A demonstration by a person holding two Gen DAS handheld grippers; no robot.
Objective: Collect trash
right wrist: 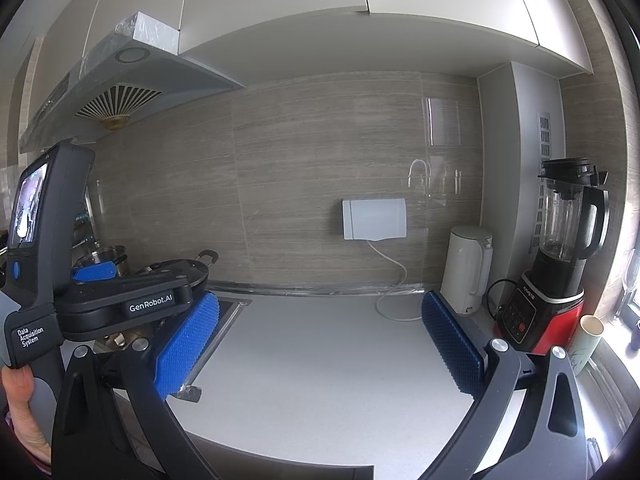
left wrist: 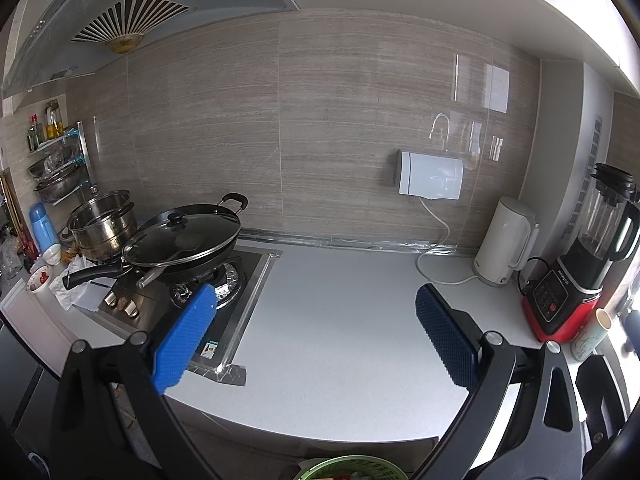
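My left gripper (left wrist: 316, 332) is open and empty, held above the grey countertop (left wrist: 340, 320) next to the stove. My right gripper (right wrist: 320, 340) is open and empty too, above the same countertop (right wrist: 320, 360). The left gripper's body (right wrist: 120, 304) shows at the left of the right wrist view. A green basket's rim (left wrist: 352, 468) shows at the bottom edge of the left wrist view, below the counter's front edge. Crumpled white paper (left wrist: 76, 284) lies left of the stove. A paper cup (left wrist: 592, 332) stands at the right by the blender; it also shows in the right wrist view (right wrist: 588, 340).
A gas stove (left wrist: 224, 284) carries a lidded black wok (left wrist: 184, 240) and a steel pot (left wrist: 102, 226). A white kettle (left wrist: 506, 240) and a red-based blender (left wrist: 588, 256) stand at the back right. Bowls (left wrist: 40, 278) and a dish rack (left wrist: 60, 168) are far left.
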